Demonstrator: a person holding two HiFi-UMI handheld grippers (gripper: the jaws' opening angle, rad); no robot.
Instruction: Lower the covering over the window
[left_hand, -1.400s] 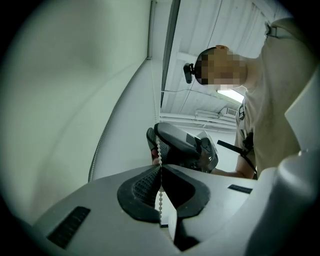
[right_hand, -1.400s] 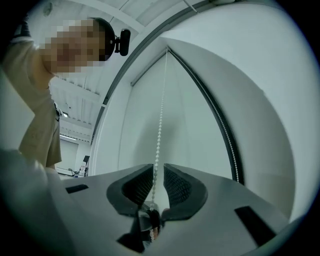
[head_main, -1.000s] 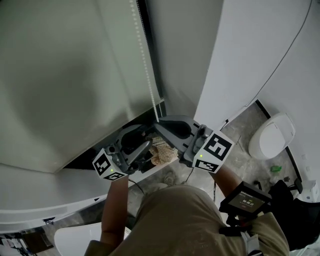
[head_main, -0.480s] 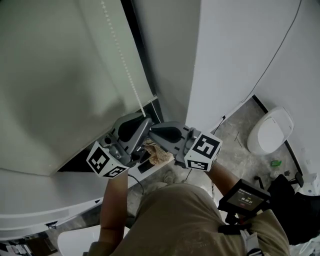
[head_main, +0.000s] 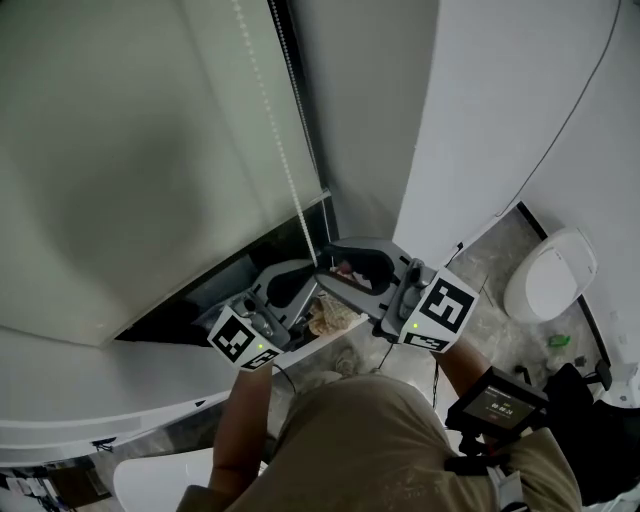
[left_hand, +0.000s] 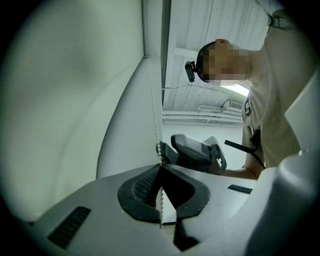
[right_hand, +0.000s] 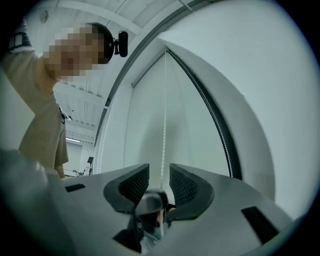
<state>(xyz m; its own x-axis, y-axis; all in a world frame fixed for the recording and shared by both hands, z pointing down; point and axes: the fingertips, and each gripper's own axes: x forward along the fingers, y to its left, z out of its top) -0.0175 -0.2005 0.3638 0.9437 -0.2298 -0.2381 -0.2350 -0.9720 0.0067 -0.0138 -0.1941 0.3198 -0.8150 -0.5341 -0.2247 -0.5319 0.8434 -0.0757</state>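
A pale roller blind (head_main: 130, 150) covers the window. Its white bead chain (head_main: 290, 170) hangs down the blind's right edge to both grippers. My left gripper (head_main: 316, 274) has just been closing and is shut on the chain, which runs between its pressed pads in the left gripper view (left_hand: 161, 167). My right gripper (head_main: 327, 262), just above, has just been opening. In the right gripper view (right_hand: 159, 175) its pads stand apart, and the chain (right_hand: 164, 115) hangs between them without touching either. Below its jaws the left gripper (right_hand: 150, 207) shows.
A dark window frame strip (head_main: 215, 285) runs under the blind's lower edge. A white wall (head_main: 480, 120) with a thin cable rises at the right. A white toilet (head_main: 548, 275) stands on the floor far right, with a small green thing (head_main: 556, 340) near it.
The left gripper's jaws, open a second ago, have shut on the chain. The right gripper, then shut on it, now stands open. Both hands shifted slightly.
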